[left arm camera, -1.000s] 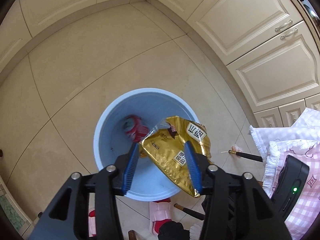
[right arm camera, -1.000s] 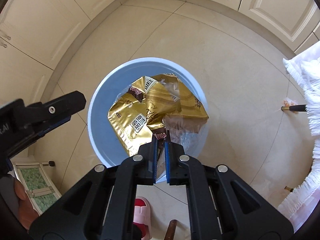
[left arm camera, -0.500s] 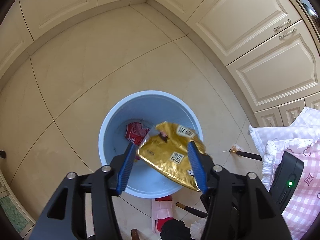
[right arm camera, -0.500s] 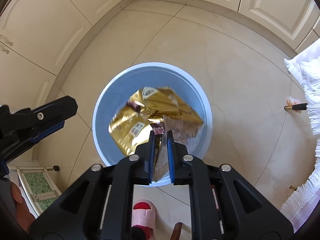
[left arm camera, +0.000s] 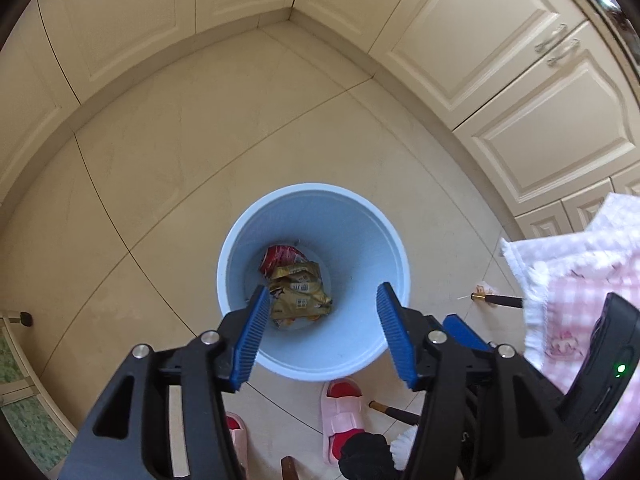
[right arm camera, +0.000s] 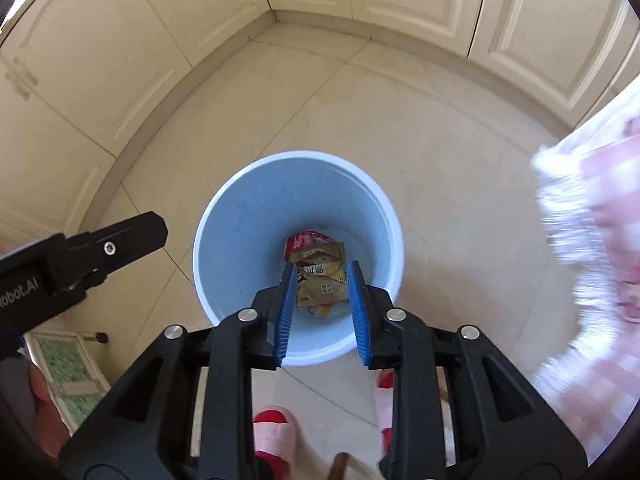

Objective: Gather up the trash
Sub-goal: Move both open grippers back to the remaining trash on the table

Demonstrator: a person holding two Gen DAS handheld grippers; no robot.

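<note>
Both grippers — left (left arm camera: pixel 320 330) and right (right arm camera: pixel 322 312) — stand open and empty, the right's jaws having just parted. We find the gold wrapper (left arm camera: pixel 300 296) in the blue bin (left arm camera: pixel 360 240); we judge the drop done — next, seek more trash.

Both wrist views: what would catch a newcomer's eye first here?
The light blue trash bin on the beige tile floor, centre frame, with a crumpled gold snack bag and a red wrapper at its bottom. Above it hang the left hand-held gripper and right hand-held gripper, both open and empty.
</note>
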